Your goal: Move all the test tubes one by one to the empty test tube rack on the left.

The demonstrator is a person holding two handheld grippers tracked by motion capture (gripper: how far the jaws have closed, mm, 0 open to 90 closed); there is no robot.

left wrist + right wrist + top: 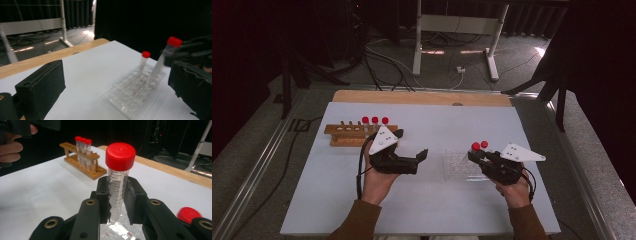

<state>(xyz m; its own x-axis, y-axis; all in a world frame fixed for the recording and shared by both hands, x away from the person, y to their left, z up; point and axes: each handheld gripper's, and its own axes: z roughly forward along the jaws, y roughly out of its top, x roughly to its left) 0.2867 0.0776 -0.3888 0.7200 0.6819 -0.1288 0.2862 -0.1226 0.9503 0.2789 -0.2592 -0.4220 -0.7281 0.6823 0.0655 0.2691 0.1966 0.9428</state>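
My right gripper [117, 202] is shut on a clear graduated tube with a red cap [120, 157], held tilted with its tip just over the clear plastic rack [120, 231]. In the high view this gripper [477, 156] is at the rack's [457, 170] right end, the held tube [475, 147] next to a second red-capped tube [484, 144]. That second tube [144, 61] stands upright in the clear rack [130, 97] beside the held tube [162, 60]. My left gripper [412, 145] hovers open left of the rack, with nothing between its wide-apart fingers [42, 87].
A wooden rack [354, 132] with three red-capped tubes [375, 120] at its right end stands at the back left of the white table [312, 200]; it appears again as the wooden rack [82, 165]. A wooden strip [422, 97] edges the far side.
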